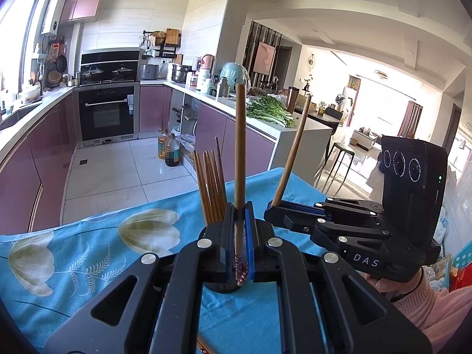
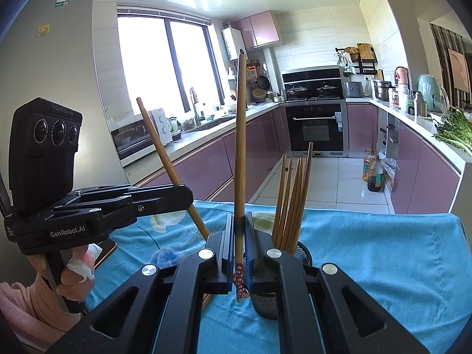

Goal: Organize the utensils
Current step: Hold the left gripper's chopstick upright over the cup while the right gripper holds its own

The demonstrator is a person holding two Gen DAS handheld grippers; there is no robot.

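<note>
My left gripper (image 1: 239, 218) is shut on a brown chopstick (image 1: 240, 153) with a red patterned end, held upright over a dark mesh holder (image 1: 219, 287). Several chopsticks (image 1: 211, 188) stand in that holder. My right gripper (image 2: 239, 230) is shut on another upright chopstick (image 2: 240, 153), just left of the mesh holder (image 2: 267, 303) and its chopsticks (image 2: 292, 200). Each gripper shows in the other's view: the right one (image 1: 270, 208) to the right, the left one (image 2: 188, 197) to the left, each with its chopstick tilted.
A blue floral cloth (image 1: 88, 262) covers the table (image 2: 383, 250). A dark flat object (image 2: 106, 249) lies at the table's left edge. Beyond are purple kitchen cabinets, an oven (image 1: 107, 112), oil bottles (image 1: 168, 150) on the floor, and greens (image 1: 271, 110) on the counter.
</note>
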